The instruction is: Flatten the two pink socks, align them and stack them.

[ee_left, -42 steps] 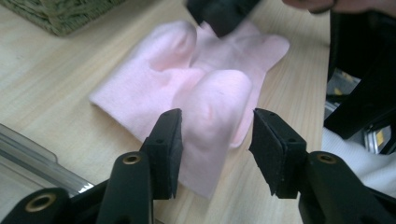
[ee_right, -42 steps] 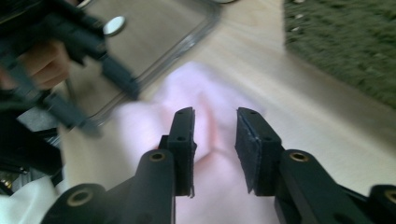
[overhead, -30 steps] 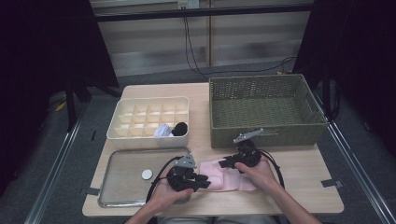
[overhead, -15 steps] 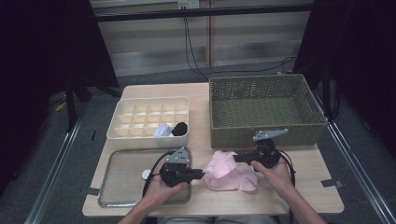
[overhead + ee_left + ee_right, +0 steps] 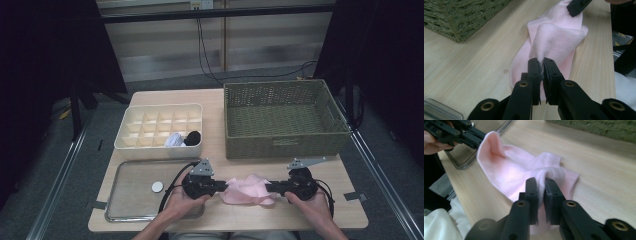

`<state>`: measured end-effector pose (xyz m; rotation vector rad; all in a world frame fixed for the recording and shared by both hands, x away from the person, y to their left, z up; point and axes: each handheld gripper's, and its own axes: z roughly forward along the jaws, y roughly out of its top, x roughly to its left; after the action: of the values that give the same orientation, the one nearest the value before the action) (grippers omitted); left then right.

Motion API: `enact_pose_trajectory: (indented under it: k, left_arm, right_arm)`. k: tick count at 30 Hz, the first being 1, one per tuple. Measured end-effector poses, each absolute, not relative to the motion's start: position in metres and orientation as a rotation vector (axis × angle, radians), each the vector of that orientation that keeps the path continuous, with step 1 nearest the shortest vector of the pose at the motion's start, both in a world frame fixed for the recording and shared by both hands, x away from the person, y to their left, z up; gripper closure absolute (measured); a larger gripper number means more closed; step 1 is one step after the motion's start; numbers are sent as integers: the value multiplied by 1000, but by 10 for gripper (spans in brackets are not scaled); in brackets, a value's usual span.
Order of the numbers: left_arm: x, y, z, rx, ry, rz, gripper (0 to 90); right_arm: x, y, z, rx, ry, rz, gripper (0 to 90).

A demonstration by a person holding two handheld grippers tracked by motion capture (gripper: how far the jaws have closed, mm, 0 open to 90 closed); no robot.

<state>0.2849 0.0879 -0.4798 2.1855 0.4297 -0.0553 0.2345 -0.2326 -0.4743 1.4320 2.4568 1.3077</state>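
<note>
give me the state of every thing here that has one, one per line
pink cloth: bunched, lying on the table, pinched at both ends
left gripper: shut on the pink cloth
right gripper: shut on the pink cloth
wicker basket: upright, open, empty
divided box: open, a white item and a black item in its front right cells
metal tray: flat on the table, holds a small white disc
</note>
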Motion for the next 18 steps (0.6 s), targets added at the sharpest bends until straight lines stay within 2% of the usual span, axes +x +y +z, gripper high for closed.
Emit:
enact_pose_trajectory:
  k: [3,7,11,18]
  left_arm:
    - [282,90,-479,2179,417,-64,822]
    - [280,95,-478,2179,399,-85,795]
    - [275,100,-477,2174,383,-125,748]
    - [271,112,-475,2196,451,-129,730]
  right_arm:
    - [230,-233,-473,1429,2467,1275,724]
    - [230,-239,-471,1430,2426,1269,696]
    - [235,-232,-469,1396,2441,1279,733]
    - [244,-202,-468,1318,2532,1292,779]
